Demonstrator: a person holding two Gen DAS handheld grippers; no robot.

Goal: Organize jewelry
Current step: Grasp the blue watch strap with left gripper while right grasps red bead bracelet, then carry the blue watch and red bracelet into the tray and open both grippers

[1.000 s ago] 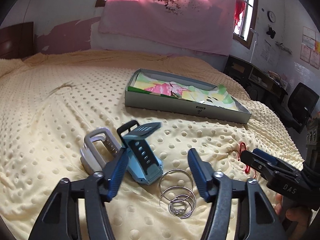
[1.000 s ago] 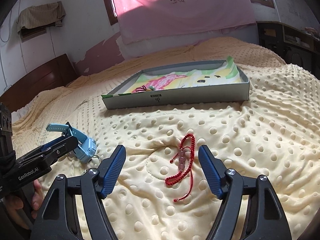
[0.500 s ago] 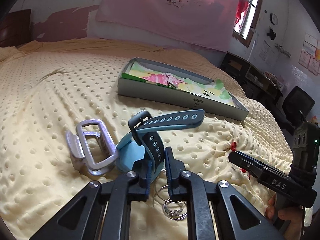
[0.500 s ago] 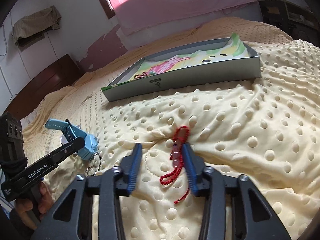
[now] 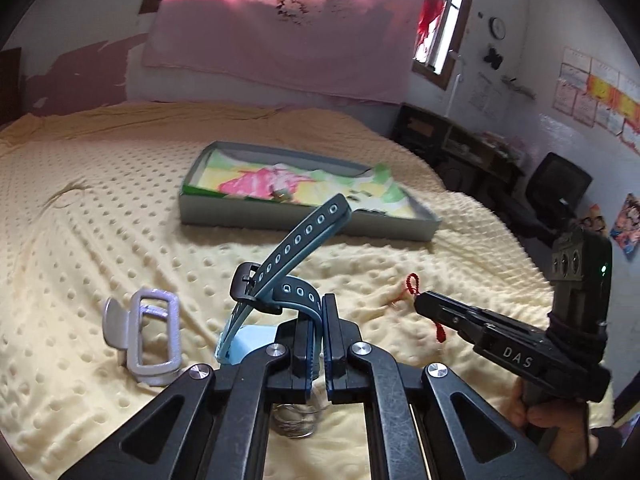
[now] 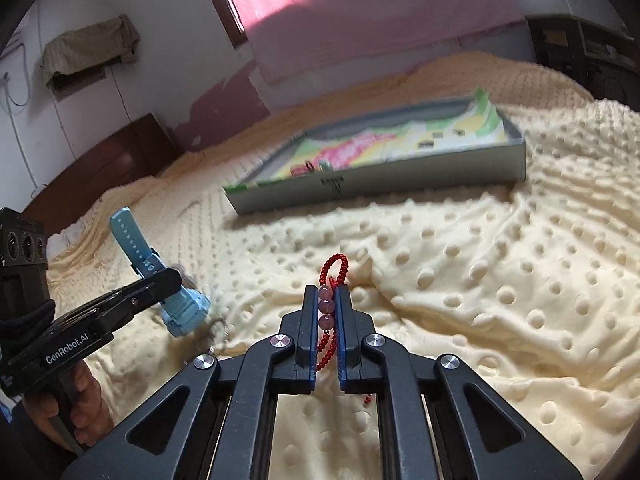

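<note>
The left tool (image 5: 319,320) was clamped on the strap of the blue watch (image 5: 294,248), tilting it up off the bed (image 5: 100,220). The right tool's (image 6: 328,312) jaws were closing, pressing on the red bracelet (image 6: 329,306). The box (image 6: 420,184) sat farther back; a silver clip (image 5: 150,336) lay beside the watch.

Sunlight glows through a pink curtain (image 5: 276,28) above a bed (image 5: 100,208) with a dotted cream blanket; wall clock (image 5: 497,28) hangs right.
</note>
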